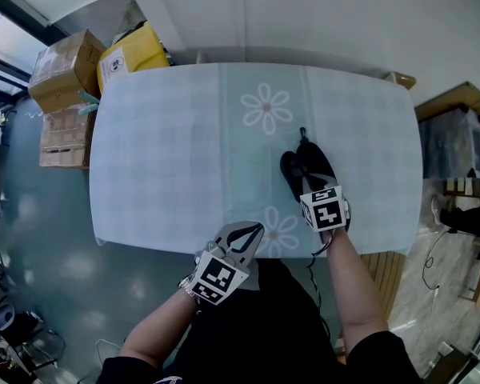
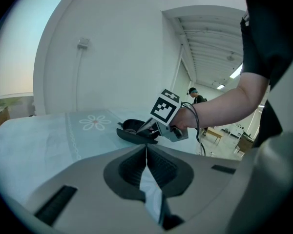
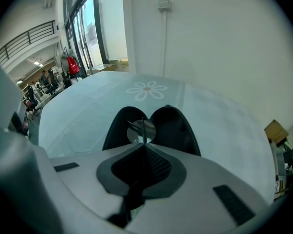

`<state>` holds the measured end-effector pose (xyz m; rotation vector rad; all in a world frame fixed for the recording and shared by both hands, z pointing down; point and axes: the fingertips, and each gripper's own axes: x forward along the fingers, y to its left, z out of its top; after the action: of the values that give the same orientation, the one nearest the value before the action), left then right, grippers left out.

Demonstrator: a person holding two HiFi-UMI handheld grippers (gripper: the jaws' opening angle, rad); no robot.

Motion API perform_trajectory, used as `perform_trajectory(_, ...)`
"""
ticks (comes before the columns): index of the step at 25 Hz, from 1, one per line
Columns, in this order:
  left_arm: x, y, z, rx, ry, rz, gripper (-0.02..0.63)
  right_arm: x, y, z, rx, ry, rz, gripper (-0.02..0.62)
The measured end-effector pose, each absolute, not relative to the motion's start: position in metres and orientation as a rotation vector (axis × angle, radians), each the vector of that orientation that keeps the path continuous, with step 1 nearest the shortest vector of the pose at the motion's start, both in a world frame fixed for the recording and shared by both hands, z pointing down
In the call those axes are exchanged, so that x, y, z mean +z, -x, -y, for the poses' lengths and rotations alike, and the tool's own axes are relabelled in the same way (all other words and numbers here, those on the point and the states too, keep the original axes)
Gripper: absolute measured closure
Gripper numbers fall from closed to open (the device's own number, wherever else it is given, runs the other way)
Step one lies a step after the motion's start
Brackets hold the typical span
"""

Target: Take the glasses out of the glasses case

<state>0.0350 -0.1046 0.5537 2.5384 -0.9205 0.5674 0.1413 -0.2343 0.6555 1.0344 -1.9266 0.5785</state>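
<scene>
A black glasses case [image 1: 293, 169] lies open on the right half of the table [image 1: 168, 150], with both shells [image 3: 172, 126] spread apart. My right gripper [image 1: 314, 189] hangs just over its near end. In the right gripper view the jaws [image 3: 144, 144] are shut on a thin part of the glasses [image 3: 139, 130]. One round lens shows just past the tips, above the case. My left gripper [image 1: 254, 232] is shut and empty at the table's front edge. The left gripper view shows its closed jaws [image 2: 146, 147] pointing at the case [image 2: 131, 135] and the right gripper [image 2: 142, 126].
The cloth is pale blue with flower prints [image 1: 266, 107]. Cardboard boxes [image 1: 60, 70] and a yellow box [image 1: 132, 54] stand on the floor at the far left corner. Wooden furniture [image 1: 456, 102] stands to the right of the table.
</scene>
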Motion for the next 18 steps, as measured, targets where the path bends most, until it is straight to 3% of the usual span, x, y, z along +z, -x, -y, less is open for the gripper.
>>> perform_trajectory(18,0.524,-0.014,0.085,0.506,-2.568,0.93,0.577,0.584,-0.137,0.224,0.504,-1.208,2.019,0.571)
